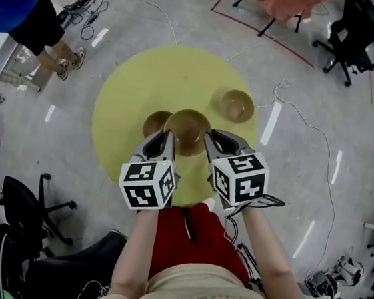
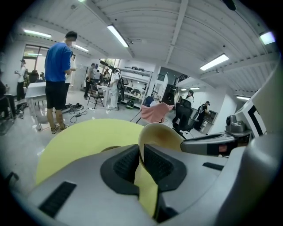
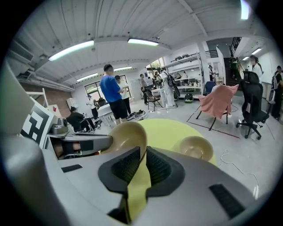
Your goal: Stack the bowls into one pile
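Head view, looking down: held one bowl [image 1: 188, 131] from two sides over the round yellow table [image 1: 130, 85]. Clenched the left gripper [image 1: 169, 137] on its left rim and the right gripper [image 1: 211, 140] on its right rim. Partly covered a second bowl [image 1: 152, 121] just at the left. Left a third bowl [image 1: 237, 105] apart on the table, at the far right.
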A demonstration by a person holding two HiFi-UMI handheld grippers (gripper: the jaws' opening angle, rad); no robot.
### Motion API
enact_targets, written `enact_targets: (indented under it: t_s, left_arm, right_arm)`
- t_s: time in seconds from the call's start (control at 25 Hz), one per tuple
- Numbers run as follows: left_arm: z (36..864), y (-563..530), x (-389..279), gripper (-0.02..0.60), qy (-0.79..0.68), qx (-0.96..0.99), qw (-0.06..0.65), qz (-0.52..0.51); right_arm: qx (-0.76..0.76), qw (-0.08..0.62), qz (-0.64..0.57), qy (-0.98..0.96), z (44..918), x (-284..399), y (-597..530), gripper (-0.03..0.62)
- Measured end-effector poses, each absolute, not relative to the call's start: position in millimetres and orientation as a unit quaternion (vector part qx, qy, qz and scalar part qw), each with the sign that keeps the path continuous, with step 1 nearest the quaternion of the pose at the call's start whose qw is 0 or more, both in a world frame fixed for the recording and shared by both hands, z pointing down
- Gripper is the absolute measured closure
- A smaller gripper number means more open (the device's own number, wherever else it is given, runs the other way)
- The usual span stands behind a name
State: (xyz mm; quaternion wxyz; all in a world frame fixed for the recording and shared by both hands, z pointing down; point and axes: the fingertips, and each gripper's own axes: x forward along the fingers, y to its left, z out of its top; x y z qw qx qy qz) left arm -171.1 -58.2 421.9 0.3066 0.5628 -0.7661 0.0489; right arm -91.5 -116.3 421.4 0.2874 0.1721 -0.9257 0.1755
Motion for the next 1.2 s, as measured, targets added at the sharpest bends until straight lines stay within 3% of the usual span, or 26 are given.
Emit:
enact_targets:
  t_s: [1.2]
  left_arm:
    - [445, -8, -241, 0.534, -0.783, 0.528, 0.324, 0.048]
  right_arm:
    - [0.135, 0.31, 0.164, -0.927, 447, -165, -72, 0.525]
